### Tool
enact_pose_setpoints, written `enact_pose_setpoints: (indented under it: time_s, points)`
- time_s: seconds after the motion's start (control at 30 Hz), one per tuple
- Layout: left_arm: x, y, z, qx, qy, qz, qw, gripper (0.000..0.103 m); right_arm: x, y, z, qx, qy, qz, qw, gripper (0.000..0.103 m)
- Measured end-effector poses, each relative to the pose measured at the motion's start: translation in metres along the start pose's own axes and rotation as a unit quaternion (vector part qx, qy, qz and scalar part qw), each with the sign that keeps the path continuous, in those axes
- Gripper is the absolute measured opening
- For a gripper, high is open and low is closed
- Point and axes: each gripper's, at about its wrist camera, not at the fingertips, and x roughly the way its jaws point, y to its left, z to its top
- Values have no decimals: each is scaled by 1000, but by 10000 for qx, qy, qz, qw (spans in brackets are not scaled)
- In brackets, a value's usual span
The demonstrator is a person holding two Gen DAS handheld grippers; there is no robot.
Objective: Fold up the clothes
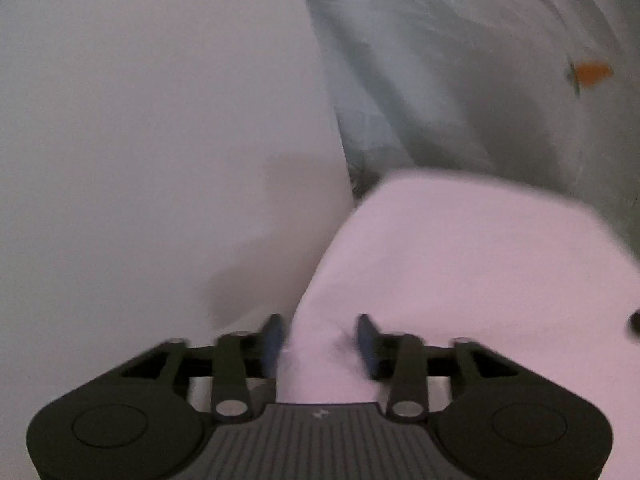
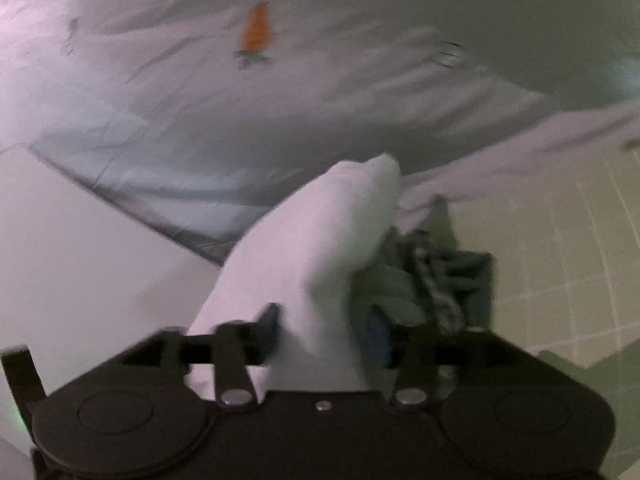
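Bare table [image 1: 140,140] left of garment [image 1: 460,80]

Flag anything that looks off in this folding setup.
Right view: a dark green garment sits crumpled beside the white cloth at the table's edge, bunched rather than flat. The carrot shirt is wrinkled. Nothing looks spilled or damaged.

left tongs [image 1: 320,340] parted, right tongs [image 2: 326,332] parted
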Motion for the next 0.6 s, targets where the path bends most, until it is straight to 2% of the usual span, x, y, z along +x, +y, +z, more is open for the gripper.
enact_pose_setpoints:
  time_s: [0.03,0.1,0.17,0.3,0.37,0.47,0.6]
  points:
    - [1,-4,-6,155,-59,146,9998,55,-1,-7,1,84,53,37,9999,66]
    - [-6,-11,-14,472,-235,482,9974,67,-5,-10,2,-58,134,79,9999,67]
    - [-15,-13,-21,568,-322,757,9950,71,-12,-6,1,-378,128,36,9992,68]
    - [-47,3,-48,15,-336,945,9950,78,-18,6,5,-937,109,-105,9955,69]
    - [-62,6,-66,-227,-279,1022,9941,79,-25,10,5,-1178,93,-214,9928,74]
    - [-86,10,-93,-470,-211,1090,9927,79,-40,5,1,-1353,149,-313,9902,76]
    - [-125,10,-115,-864,-238,1040,9905,81,-75,1,-10,-1532,231,-459,9869,86]
